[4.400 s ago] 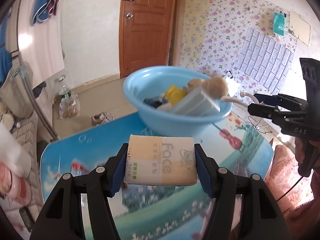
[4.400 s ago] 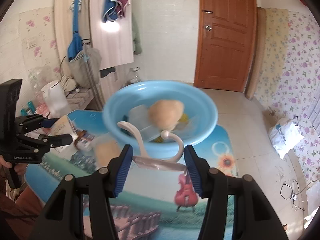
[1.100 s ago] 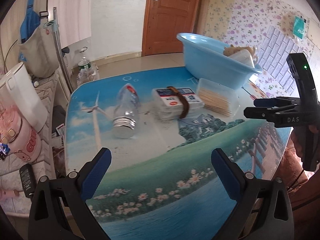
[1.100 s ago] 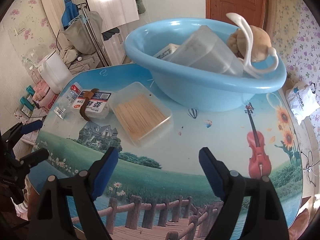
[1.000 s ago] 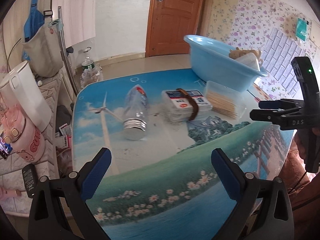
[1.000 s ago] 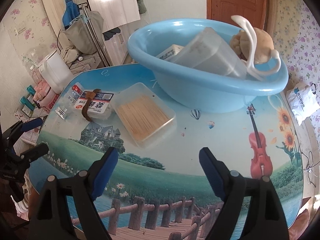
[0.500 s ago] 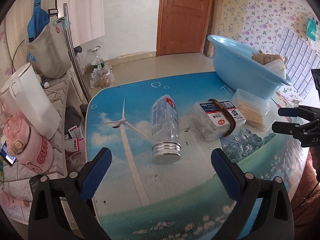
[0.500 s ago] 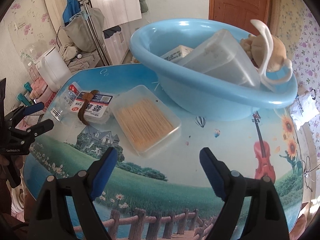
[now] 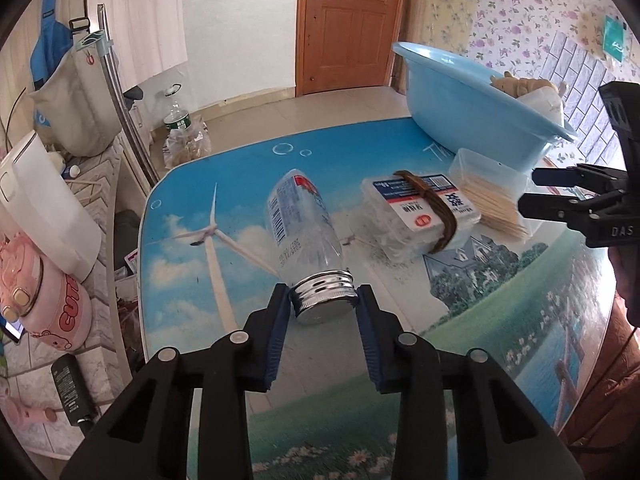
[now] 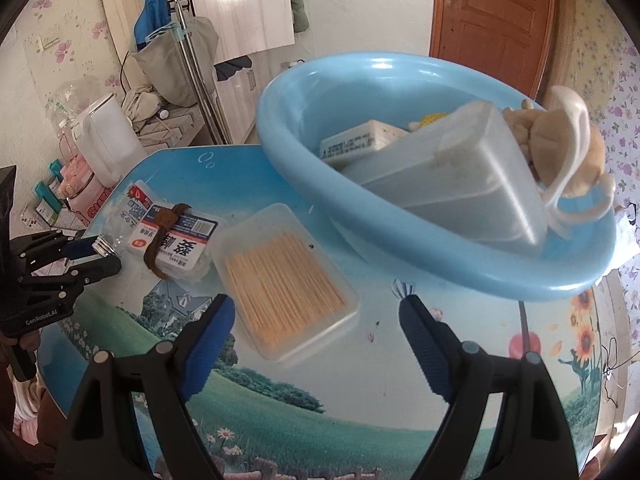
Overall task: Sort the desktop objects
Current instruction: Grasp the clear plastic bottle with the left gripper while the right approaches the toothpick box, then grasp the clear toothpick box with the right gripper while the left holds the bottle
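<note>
1. Left wrist view: my left hand-held gripper (image 9: 323, 307) has closed its blue pads on the silver cap of the clear bottle (image 9: 302, 222), which lies on the surface (image 9: 500, 320).
2. Right wrist view: my right hand-held gripper (image 10: 316, 322) is spread wide and holds nothing, poised above the toothpick box (image 10: 282, 280), beside the blue basin (image 10: 460, 264).

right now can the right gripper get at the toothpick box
Probably yes. The right gripper is open, and the toothpick box lies flat just ahead between its fingers; nothing lies between them, though the blue basin crowds its far side.
</note>
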Tool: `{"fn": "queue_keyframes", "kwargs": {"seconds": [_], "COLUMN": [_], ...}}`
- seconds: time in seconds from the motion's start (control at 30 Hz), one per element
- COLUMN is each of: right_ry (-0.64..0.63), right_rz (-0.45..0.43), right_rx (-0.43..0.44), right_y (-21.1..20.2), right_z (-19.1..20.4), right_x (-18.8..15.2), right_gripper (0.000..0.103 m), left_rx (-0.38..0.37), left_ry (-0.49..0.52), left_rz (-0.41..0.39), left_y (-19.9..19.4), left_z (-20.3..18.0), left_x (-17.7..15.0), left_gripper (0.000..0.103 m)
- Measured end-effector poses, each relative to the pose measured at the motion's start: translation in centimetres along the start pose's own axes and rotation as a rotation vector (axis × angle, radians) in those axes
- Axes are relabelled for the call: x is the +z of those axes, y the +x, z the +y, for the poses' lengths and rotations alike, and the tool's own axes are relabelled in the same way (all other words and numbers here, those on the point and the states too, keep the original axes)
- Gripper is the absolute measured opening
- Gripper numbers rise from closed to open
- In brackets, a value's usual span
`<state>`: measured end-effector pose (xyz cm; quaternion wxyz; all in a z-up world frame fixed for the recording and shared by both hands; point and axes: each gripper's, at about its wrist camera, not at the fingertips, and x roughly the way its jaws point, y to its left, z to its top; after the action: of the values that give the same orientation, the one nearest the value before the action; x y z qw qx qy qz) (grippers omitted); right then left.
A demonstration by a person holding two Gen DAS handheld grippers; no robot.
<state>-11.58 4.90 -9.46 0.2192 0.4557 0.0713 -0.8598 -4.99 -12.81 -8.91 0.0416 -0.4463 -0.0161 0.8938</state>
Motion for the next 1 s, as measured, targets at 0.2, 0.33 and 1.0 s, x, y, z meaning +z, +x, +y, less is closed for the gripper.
{"fn": "queue_keyframes", "kwargs": {"seconds": [0.2,0.33,1.0], "right_ry": [-0.039,-0.057,0.048], "right_rz": [0.033,0.033,0.036], "right_rx": [0.031,0.044,-0.035], "right_y": [0.7,0.4,-2.8], "right_z": [0.6,0.7,-3.3], "right_x": [-0.6,-1.0,-5.0], "right_gripper": [0.085,0.062,0.062], "left_rx": [-0.031,-0.033,-0.055], "left_ry": [-0.003,-0.005,-0.004], "left_rz": [0.005,0.006,0.016], "left_y": [-0.7,-1.2,-2.9], "left_z": [-0.5,-0.8,-2.7], "left_x": [-1.0,-1.7,-3.9], "left_gripper": [0.033,0.033,0.033]}}
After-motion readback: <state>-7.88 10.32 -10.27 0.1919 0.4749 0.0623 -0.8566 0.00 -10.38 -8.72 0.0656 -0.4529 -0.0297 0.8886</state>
